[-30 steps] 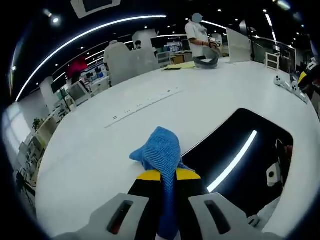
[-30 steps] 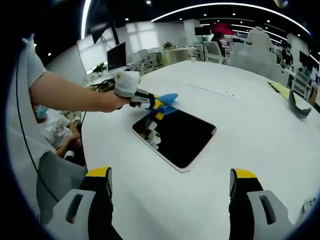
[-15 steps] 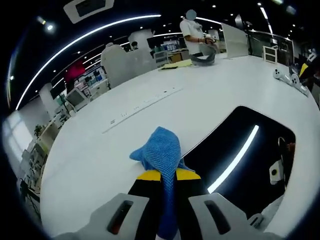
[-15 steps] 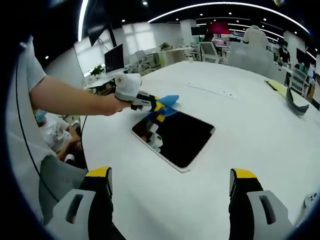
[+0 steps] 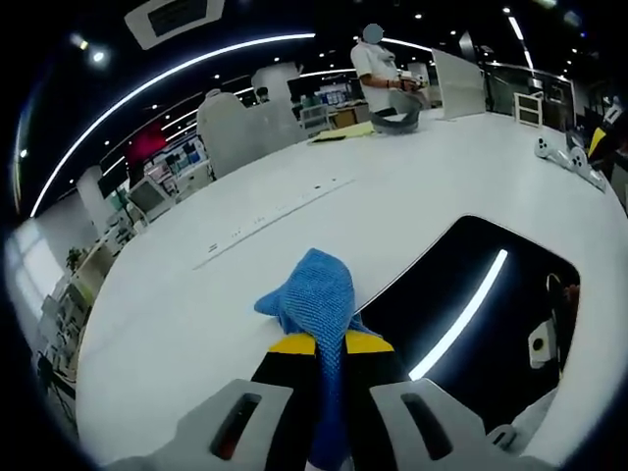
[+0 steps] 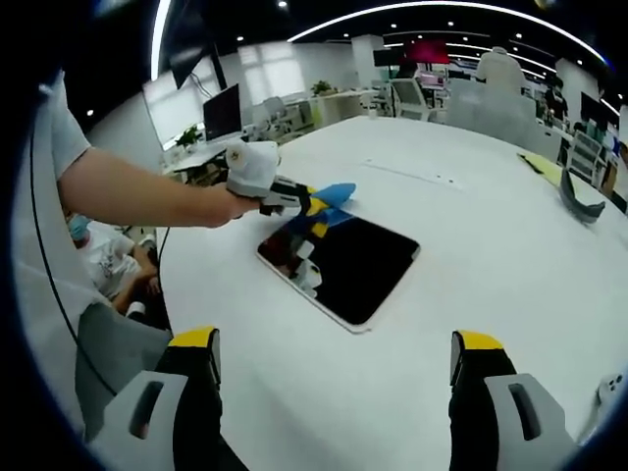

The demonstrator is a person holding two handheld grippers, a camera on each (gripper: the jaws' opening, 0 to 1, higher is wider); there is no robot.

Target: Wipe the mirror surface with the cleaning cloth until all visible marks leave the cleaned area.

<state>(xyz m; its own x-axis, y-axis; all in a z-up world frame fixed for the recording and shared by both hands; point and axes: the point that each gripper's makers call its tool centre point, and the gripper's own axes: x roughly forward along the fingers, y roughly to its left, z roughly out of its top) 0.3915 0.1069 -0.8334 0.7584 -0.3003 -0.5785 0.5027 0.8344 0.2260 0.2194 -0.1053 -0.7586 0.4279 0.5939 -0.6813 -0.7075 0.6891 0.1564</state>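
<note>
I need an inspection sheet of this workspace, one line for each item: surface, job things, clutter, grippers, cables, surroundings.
Surface: large white table, bare around the mirror.
Job's things: dark rectangular mirror flat on the table; blue cleaning cloth over its corner; marks too small to judge.
Clutter: grey curved object and yellow sheet far across the table.
Grippers: left gripper shut on the cloth; right gripper open, holding nothing.
Cables: nothing seen on the table.
Surroundings: open office with desks and monitors; a standing person at the far edge.
</note>
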